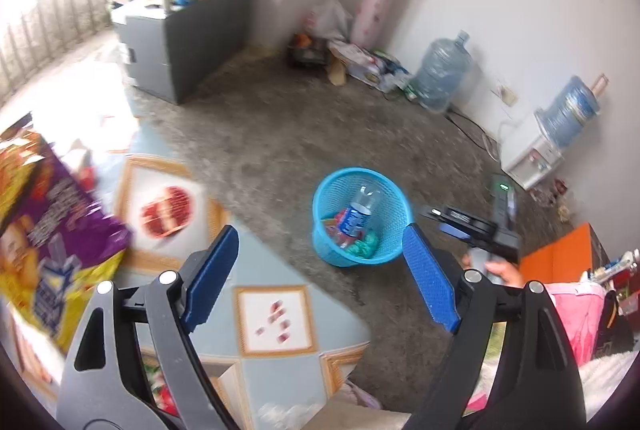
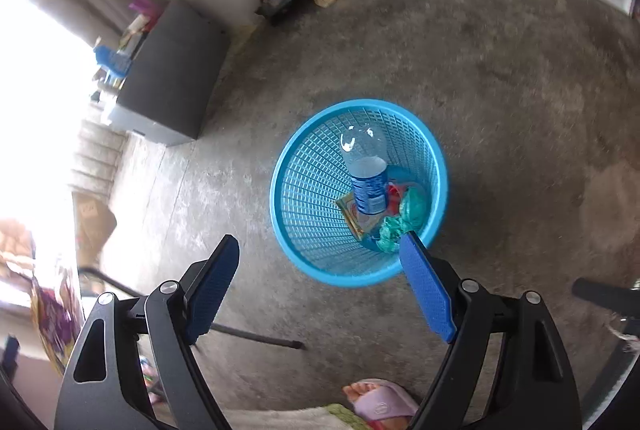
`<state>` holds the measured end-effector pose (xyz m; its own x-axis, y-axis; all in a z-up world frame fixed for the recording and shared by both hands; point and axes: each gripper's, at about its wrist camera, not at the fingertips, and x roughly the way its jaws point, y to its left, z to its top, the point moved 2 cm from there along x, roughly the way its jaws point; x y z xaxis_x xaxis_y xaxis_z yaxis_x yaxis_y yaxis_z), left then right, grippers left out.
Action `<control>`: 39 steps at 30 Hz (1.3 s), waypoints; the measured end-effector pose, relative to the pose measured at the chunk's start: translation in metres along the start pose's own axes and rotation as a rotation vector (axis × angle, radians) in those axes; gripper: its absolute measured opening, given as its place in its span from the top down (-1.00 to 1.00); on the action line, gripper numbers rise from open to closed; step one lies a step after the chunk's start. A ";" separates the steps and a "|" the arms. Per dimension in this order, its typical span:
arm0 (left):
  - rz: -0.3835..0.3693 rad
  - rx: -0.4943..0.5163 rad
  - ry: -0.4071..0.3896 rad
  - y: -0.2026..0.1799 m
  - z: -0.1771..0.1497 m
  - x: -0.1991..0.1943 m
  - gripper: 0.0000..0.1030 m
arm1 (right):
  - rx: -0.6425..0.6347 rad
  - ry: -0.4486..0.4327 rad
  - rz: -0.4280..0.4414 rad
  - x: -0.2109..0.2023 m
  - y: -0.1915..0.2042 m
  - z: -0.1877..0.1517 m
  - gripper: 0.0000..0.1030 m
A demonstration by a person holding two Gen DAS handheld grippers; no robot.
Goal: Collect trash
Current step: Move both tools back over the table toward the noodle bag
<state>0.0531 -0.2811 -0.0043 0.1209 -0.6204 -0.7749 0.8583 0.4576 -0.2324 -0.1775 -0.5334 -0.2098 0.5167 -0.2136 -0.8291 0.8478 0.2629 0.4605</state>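
A blue mesh basket (image 2: 320, 197) stands on the concrete floor, below and ahead of my right gripper (image 2: 320, 250). Inside it lie a clear plastic bottle (image 2: 368, 185) with a blue label, a crumpled green wrapper (image 2: 404, 220) and a flat yellow packet (image 2: 354, 216). The right jaws stand wide open with nothing between them. The left wrist view shows the same basket (image 1: 396, 205) farther off, beyond my left gripper (image 1: 318, 234), which is open and empty above a patterned table (image 1: 280, 370). A purple and yellow snack bag (image 1: 52, 234) lies at the table's left.
A grey cabinet (image 1: 192, 41) stands at the back left. Water jugs (image 1: 440, 69), a dispenser (image 1: 532, 157) and piled bags line the far wall. The other gripper (image 1: 480, 226) and a hand (image 1: 500, 270) show at the right. A slippered foot (image 2: 376, 404) is near the bottom edge.
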 end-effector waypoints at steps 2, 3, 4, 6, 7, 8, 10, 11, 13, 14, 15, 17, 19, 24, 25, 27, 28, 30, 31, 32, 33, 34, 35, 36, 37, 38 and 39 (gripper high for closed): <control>0.024 -0.011 -0.031 0.010 -0.008 -0.016 -0.54 | -0.056 -0.018 -0.025 -0.015 0.009 -0.010 -0.55; 0.043 -0.016 -0.047 0.015 -0.014 -0.024 -0.54 | -0.083 -0.027 -0.034 -0.021 0.015 -0.012 -0.55; 0.066 -0.025 -0.063 0.021 -0.020 -0.033 -0.55 | -0.120 -0.041 -0.042 -0.029 0.023 -0.017 -0.55; 0.104 -0.048 -0.077 0.034 -0.030 -0.047 -0.54 | -0.189 -0.066 -0.056 -0.043 0.036 -0.025 -0.55; 0.123 -0.067 -0.082 0.042 -0.035 -0.055 -0.54 | -0.224 -0.080 -0.060 -0.050 0.045 -0.029 -0.55; 0.135 -0.085 -0.090 0.047 -0.040 -0.061 -0.54 | -0.250 -0.090 -0.058 -0.056 0.051 -0.033 -0.55; 0.162 -0.127 -0.113 0.063 -0.050 -0.079 -0.54 | -0.292 -0.101 -0.042 -0.067 0.065 -0.039 -0.55; 0.176 -0.144 -0.126 0.070 -0.052 -0.087 -0.54 | -0.308 -0.104 -0.029 -0.073 0.072 -0.043 -0.55; 0.200 -0.186 -0.161 0.083 -0.064 -0.108 -0.54 | -0.349 -0.106 -0.007 -0.084 0.088 -0.051 -0.55; 0.207 -0.203 -0.177 0.089 -0.069 -0.118 -0.55 | -0.375 -0.109 -0.003 -0.089 0.095 -0.054 -0.55; 0.221 -0.224 -0.201 0.096 -0.076 -0.130 -0.54 | -0.402 -0.116 0.000 -0.096 0.104 -0.058 -0.55; 0.249 -0.245 -0.230 0.105 -0.086 -0.148 -0.54 | -0.454 -0.135 0.022 -0.111 0.120 -0.067 -0.55; 0.285 -0.272 -0.273 0.115 -0.099 -0.172 -0.55 | -0.500 -0.148 0.046 -0.124 0.135 -0.077 -0.55; 0.339 -0.343 -0.374 0.136 -0.139 -0.228 -0.54 | -0.573 -0.160 0.104 -0.149 0.168 -0.103 -0.55; 0.346 -0.356 -0.386 0.141 -0.145 -0.235 -0.54 | -0.587 -0.157 0.117 -0.152 0.175 -0.108 -0.55; 0.363 -0.387 -0.410 0.151 -0.158 -0.248 -0.55 | -0.615 -0.153 0.136 -0.158 0.189 -0.116 -0.55; 0.371 -0.405 -0.420 0.158 -0.163 -0.253 -0.55 | -0.626 -0.150 0.146 -0.160 0.195 -0.120 -0.55; 0.385 -0.441 -0.438 0.170 -0.172 -0.261 -0.54 | -0.647 -0.140 0.164 -0.162 0.209 -0.126 -0.55; 0.390 -0.458 -0.448 0.177 -0.175 -0.264 -0.54 | -0.664 -0.133 0.176 -0.162 0.217 -0.129 -0.55; 0.395 -0.473 -0.460 0.183 -0.178 -0.267 -0.54 | -0.679 -0.128 0.186 -0.162 0.224 -0.132 -0.55; 0.401 -0.485 -0.467 0.188 -0.179 -0.268 -0.54 | -0.693 -0.121 0.197 -0.161 0.232 -0.134 -0.55; 0.403 -0.492 -0.469 0.191 -0.180 -0.268 -0.54 | -0.708 -0.110 0.208 -0.159 0.241 -0.137 -0.55; 0.402 -0.498 -0.471 0.194 -0.180 -0.268 -0.54 | -0.720 -0.100 0.219 -0.156 0.248 -0.138 -0.55; 0.402 -0.502 -0.474 0.199 -0.179 -0.267 -0.54 | -0.731 -0.093 0.233 -0.153 0.257 -0.141 -0.55; 0.404 -0.501 -0.472 0.201 -0.179 -0.264 -0.54 | -0.742 -0.087 0.249 -0.150 0.267 -0.143 -0.55; 0.407 -0.499 -0.466 0.204 -0.177 -0.261 -0.54 | -0.750 -0.079 0.263 -0.148 0.275 -0.144 -0.55; 0.411 -0.497 -0.454 0.209 -0.175 -0.256 -0.51 | -0.757 -0.067 0.277 -0.144 0.282 -0.145 -0.55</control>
<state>0.1140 0.0843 0.0427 0.6637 -0.4904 -0.5649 0.3901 0.8712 -0.2980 -0.0305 -0.2919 -0.0067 0.7226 -0.0972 -0.6844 0.3894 0.8753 0.2868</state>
